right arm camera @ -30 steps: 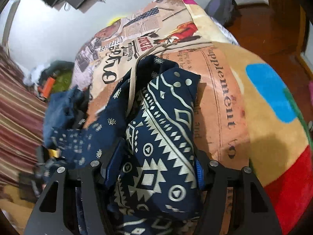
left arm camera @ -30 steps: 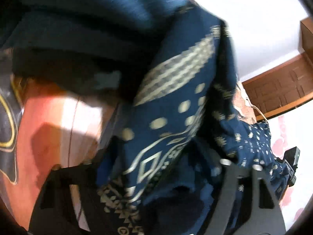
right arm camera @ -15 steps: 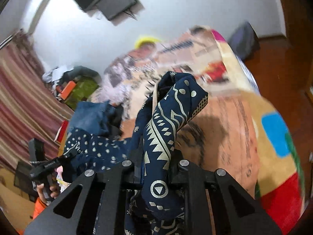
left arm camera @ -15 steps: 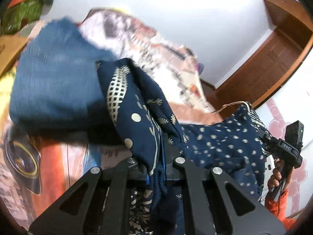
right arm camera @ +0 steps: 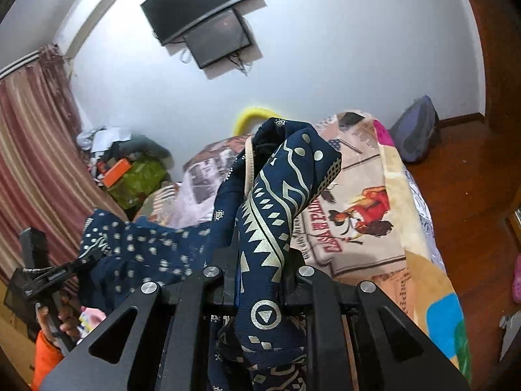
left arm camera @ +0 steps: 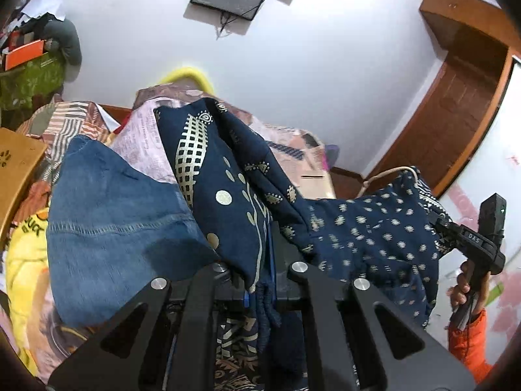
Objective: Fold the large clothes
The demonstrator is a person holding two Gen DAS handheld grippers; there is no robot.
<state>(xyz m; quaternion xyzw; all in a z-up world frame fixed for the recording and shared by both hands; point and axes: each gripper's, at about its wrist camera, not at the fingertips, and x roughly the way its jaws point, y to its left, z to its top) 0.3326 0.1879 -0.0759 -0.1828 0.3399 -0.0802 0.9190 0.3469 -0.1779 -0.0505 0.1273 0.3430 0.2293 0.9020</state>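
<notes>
We have each hand-held gripper, left (left arm camera: pixel 257 280) and right (right arm camera: pixel 260 280), clamped on the limp, slippery navy printed garment (left arm camera: pixel 368 238), best gripped at its hem corners.

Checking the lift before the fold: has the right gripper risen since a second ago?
Yes. The right gripper, shut on the garment, has tilted up: the bed once filled its view; now the wall TV shows.
</notes>
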